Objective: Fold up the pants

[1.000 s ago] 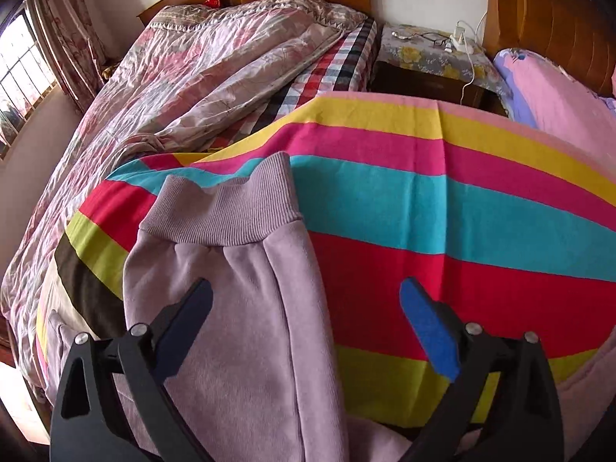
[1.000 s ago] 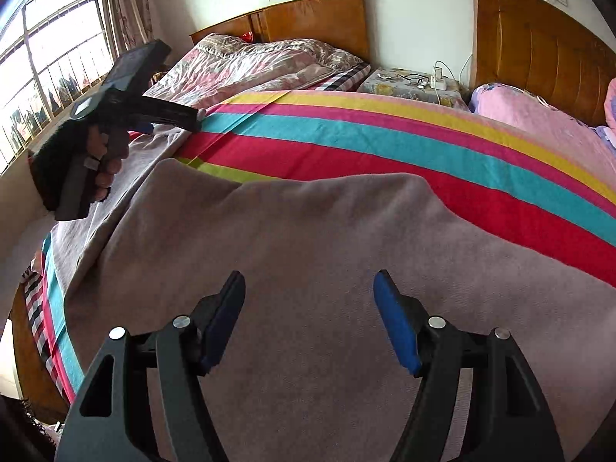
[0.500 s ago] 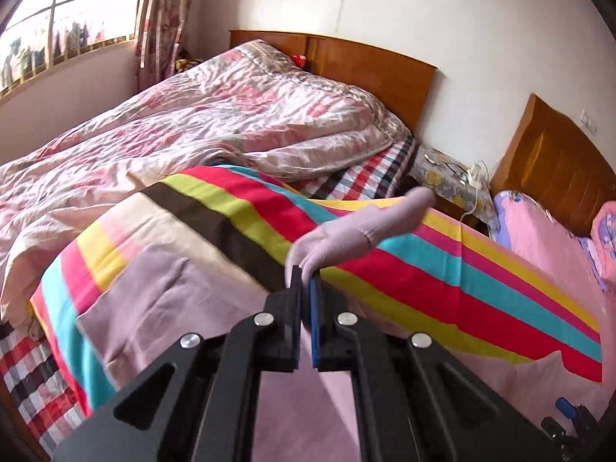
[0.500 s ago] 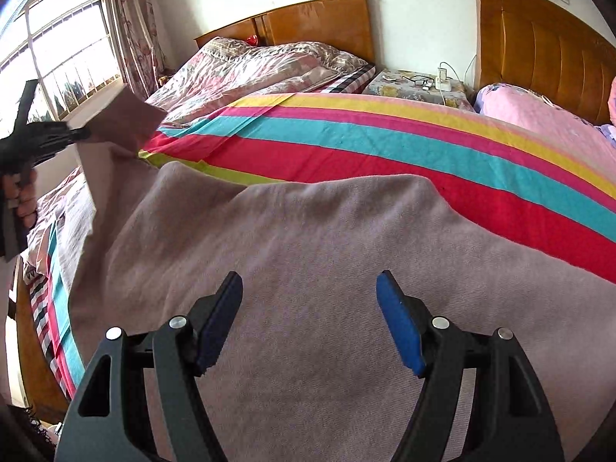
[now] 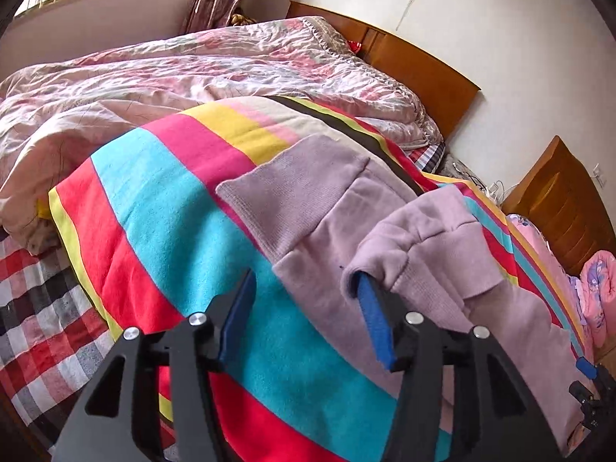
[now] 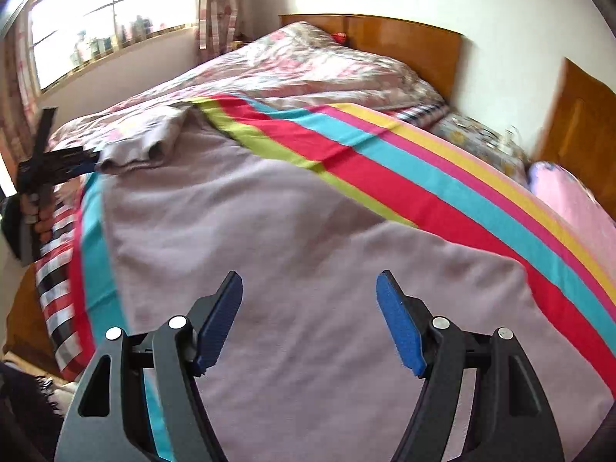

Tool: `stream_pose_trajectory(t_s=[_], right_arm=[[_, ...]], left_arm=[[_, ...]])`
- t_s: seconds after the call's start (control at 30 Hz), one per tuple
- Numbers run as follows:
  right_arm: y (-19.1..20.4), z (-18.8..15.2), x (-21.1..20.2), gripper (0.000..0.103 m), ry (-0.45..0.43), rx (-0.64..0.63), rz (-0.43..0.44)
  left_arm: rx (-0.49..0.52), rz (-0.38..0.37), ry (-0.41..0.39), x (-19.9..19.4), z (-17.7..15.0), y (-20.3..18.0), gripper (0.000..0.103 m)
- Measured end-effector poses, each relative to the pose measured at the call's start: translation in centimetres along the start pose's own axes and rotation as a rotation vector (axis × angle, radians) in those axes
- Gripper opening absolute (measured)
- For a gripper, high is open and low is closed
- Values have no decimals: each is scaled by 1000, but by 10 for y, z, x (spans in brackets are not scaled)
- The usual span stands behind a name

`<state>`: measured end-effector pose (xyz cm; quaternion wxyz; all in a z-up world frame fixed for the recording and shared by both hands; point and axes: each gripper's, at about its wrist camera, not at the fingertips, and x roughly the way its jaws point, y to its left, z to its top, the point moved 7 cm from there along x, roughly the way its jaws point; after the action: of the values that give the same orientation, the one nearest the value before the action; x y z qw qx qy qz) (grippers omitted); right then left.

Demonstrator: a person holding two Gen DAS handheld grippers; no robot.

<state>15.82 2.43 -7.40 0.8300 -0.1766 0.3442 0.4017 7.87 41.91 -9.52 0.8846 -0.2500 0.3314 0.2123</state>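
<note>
Lilac sweatpants (image 6: 292, 254) lie spread on a striped blanket (image 5: 165, 208) on the bed. In the left wrist view one ribbed cuff (image 5: 296, 196) lies flat, and the second cuff (image 5: 419, 254) sits bunched over it, draped on my left gripper's right finger. My left gripper (image 5: 306, 281) has its jaws opening, and only blanket and pants show in the gap between the pads. My right gripper (image 6: 310, 281) hangs open above the wide part of the pants, holding nothing. In the right wrist view the left gripper (image 6: 77, 161) shows at the far left, beside the bunched cuff (image 6: 142, 150).
A crumpled floral quilt (image 5: 238, 61) fills the far half of the bed below a wooden headboard (image 5: 427, 65). A checked sheet (image 5: 34, 308) shows at the bed's near edge. A nightstand (image 6: 477, 142), a second bed with pink bedding (image 6: 569, 200) and a window (image 6: 107, 19) surround it.
My left gripper shut on a pant cuff, carried it across over the other leg, and now its jaws stand apart with the cuff draped on one finger. The right gripper shifted and rolled, still open.
</note>
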Motion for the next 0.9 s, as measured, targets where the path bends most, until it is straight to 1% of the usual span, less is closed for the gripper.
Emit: stream_pose_trajectory(t_s=[0.07,0.1,0.13,0.17,0.23,0.27,0.3,0.33,0.4,0.5,0.57,0.63,0.73,0.8,0.87,0.9], right_arm=[[43,5,10,67,6,-86,95],[62,5,17,61,13,-134,124],[78,4,22,57,20,-178,137],[91,2,28,51,35,-212,149],[107,-4,40,47,81,-254,164],[112,-8,44,42,98,-276,161],[116,-11,46,36,112,-293,158],[117,-13,47,33,122,-301,151],[114,-16,48,30,131,-300,131],[106,-19,50,25,143,-294,97],[104,-23,51,23,153,-299,90],[105,-24,52,23,161,-318,86],[110,-26,52,23,161,-378,65],[111,-26,52,23,164,-397,64],[112,-27,51,23,163,-414,62],[113,-28,51,23,161,-421,63]], left_arm=[[85,40,-30,-4,0,-9,56],[124,56,-42,-4,1,-12,58],[157,66,-55,-6,0,-14,58],[183,71,-67,-8,0,-16,59],[225,86,-78,-8,1,-17,60],[248,95,-83,-7,3,-17,60],[272,105,-91,-7,4,-20,60],[296,113,-99,-8,5,-22,60],[330,116,-115,-8,8,-26,60],[353,115,-138,-8,12,-29,60],[368,119,-149,-7,14,-31,60],[402,137,-150,-3,15,-33,60],[479,181,-169,-2,15,-41,60],[525,198,-190,-3,16,-48,65],[579,208,-209,-3,17,-55,65],[610,206,-217,-3,18,-60,63]])
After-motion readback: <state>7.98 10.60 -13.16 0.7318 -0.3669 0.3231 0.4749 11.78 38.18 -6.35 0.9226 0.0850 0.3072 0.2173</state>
